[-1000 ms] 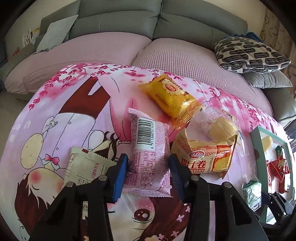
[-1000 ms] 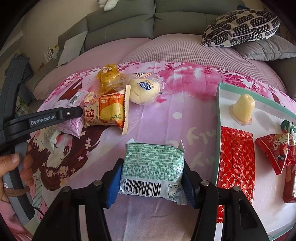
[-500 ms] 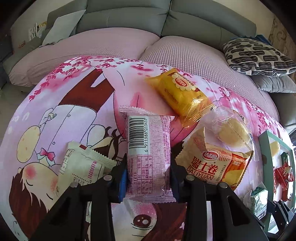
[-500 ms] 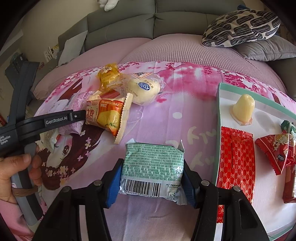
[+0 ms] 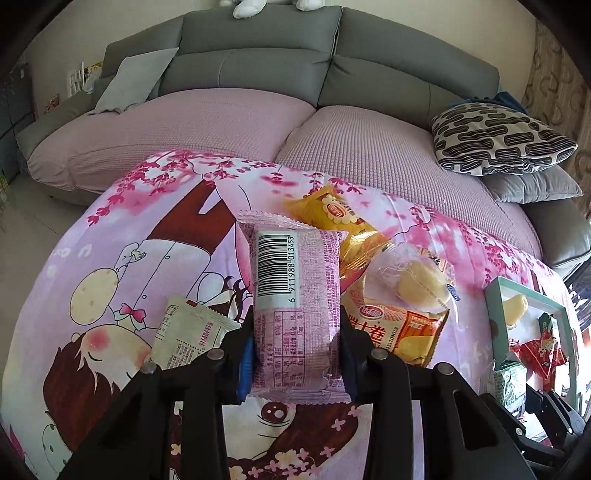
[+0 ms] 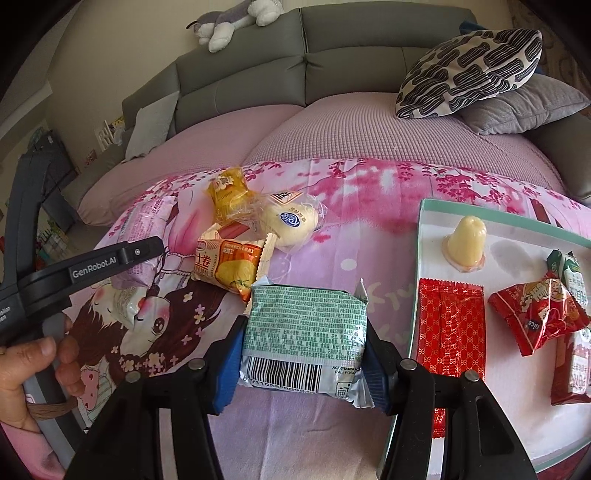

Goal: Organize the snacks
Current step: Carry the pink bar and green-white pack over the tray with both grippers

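Left gripper [image 5: 297, 354]: jaws closed on the pink snack packet [image 5: 295, 295], barcode side up, its far end reaching over the pile.
Right gripper [image 6: 304, 354]: pads pressed to both sides of the green-printed snack packet [image 6: 306, 328], held just left of the tray [image 6: 417, 266].
Cloth [image 5: 122, 236]: pink cartoon print, bare along its far and left parts; its far edge meets the mauve sofa seat [image 5: 369, 151].
Open room: a clear strip of cloth [image 6: 354, 236] lies between the loose pile and the tray's left rim.
Loose on the cloth: four packets — yellow [image 5: 334, 218], clear wrap with a pale bun [image 5: 421, 284], orange cake-roll [image 5: 399, 328], and a cream sachet [image 5: 188, 332] just left of the left gripper.
On the tray, right wrist view: one pale jelly cup [image 6: 465, 240], one flat red packet [image 6: 448, 325], one crumpled red packet [image 6: 535, 314], one green-and-white sachet [image 6: 569, 269]; a further red-and-white packet at the edge is cut off.
Only in the right wrist view: the person's hand [image 6: 33, 365] on the left gripper's handle — and a plush toy [image 6: 236, 18] on the sofa back.
Only in the left wrist view: the cream sachet's printed side.
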Tool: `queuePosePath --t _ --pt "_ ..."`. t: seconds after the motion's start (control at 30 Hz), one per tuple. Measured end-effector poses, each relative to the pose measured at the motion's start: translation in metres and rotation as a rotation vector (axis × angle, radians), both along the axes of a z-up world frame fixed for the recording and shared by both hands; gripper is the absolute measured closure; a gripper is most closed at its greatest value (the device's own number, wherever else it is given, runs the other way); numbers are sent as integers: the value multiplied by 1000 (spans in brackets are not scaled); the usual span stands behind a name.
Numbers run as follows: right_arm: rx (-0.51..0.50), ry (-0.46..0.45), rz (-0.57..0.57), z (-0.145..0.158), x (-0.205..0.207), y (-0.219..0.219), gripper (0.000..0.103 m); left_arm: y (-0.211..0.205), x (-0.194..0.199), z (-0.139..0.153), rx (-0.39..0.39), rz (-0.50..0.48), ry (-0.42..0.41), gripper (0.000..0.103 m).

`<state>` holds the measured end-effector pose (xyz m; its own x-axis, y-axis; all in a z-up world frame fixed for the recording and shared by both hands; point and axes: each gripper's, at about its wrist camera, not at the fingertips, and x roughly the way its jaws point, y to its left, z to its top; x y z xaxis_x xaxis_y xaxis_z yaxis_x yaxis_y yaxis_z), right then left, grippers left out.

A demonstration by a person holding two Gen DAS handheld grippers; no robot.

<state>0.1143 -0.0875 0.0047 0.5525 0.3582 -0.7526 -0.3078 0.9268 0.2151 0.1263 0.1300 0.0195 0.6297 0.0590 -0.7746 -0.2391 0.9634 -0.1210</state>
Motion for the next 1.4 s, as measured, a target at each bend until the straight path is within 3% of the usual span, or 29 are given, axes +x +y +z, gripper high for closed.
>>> queuePosePath --t 0.7,1.0,1.4 --pt "17 -26 -113 14 1 -49 43 -67 -8 22 13 -105 -46 64" --pt "13 -54 -231 23 0 -95 43 -136 -3 29 0 -265 -66 64" --pt "30 -96 -475 33 -7 -189 43 -220 7 39 -6 -446 -109 64"
